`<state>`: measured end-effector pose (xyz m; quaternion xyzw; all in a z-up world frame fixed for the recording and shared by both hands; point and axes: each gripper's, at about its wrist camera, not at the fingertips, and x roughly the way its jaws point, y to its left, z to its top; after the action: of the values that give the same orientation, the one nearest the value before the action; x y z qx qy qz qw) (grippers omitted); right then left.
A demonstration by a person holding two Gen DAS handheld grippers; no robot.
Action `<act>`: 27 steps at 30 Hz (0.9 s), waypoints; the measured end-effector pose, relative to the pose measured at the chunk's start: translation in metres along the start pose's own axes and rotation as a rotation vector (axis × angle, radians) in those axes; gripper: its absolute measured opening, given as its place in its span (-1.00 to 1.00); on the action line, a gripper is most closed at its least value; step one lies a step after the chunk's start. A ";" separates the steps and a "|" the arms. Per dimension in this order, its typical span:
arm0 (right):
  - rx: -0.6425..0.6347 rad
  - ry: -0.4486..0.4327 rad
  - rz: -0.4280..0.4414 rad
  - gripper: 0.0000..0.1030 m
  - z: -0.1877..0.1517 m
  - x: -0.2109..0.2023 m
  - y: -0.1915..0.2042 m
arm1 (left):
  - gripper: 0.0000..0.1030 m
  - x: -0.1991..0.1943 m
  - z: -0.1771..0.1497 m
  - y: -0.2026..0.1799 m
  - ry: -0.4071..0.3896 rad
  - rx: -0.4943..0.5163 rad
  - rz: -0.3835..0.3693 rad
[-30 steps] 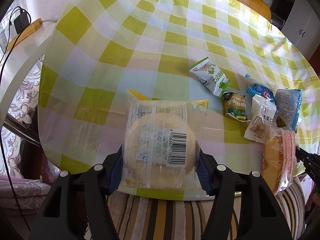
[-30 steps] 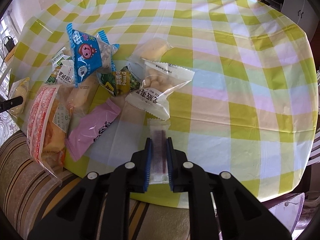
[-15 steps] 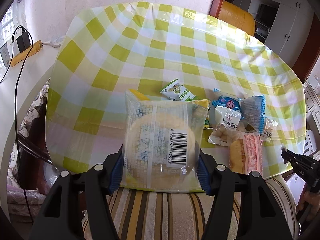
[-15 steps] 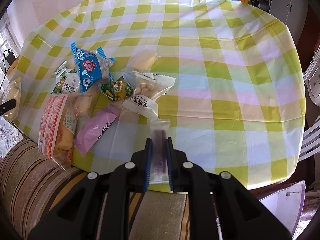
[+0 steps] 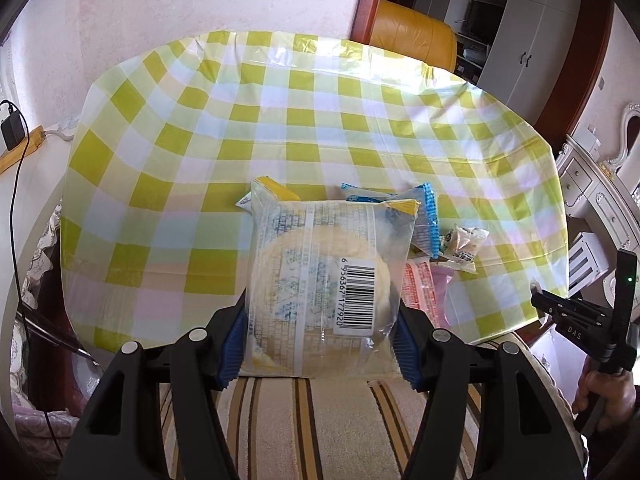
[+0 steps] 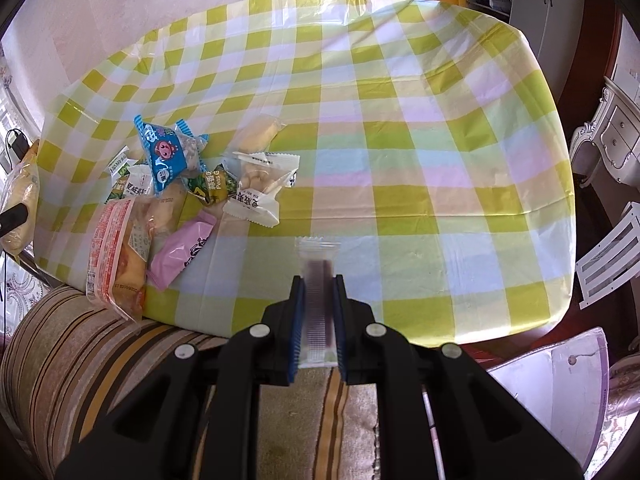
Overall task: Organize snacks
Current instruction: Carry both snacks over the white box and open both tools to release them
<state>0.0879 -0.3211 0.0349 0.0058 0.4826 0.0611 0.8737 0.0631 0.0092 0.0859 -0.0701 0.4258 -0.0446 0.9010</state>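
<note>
Left gripper (image 5: 316, 344) is clamped on a clear cake packet (image 5: 320, 280); its barcode is partly readable, the printed text is not. Right gripper (image 6: 317, 328) is closed on a slim clear sachet (image 6: 317, 280), contents blurred. At ten o'clock on the checked table (image 6: 400, 120), piled snacks are seen: pea packet (image 6: 212, 188) marked "Peas".

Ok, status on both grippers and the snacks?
Left gripper shut on round cake pack. Right gripper shut on slim purple bar. Snack pile on tablecloth, path unobstructed.
</note>
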 end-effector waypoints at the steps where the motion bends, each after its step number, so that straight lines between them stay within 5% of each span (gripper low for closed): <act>1: 0.010 -0.003 -0.005 -0.73 -0.002 -0.002 -0.005 | 0.15 0.000 0.000 -0.007 0.002 0.011 -0.013; 19: 0.206 -0.020 -0.129 -0.72 -0.054 -0.040 -0.109 | 0.15 0.041 -0.030 -0.193 0.175 0.301 -0.352; 27: 0.297 0.019 -0.182 -0.72 -0.087 -0.038 -0.151 | 0.16 0.063 -0.055 -0.267 0.268 0.440 -0.429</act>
<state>0.0096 -0.4794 0.0105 0.0908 0.4929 -0.0900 0.8606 0.0553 -0.2682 0.0477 0.0443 0.4961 -0.3331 0.8006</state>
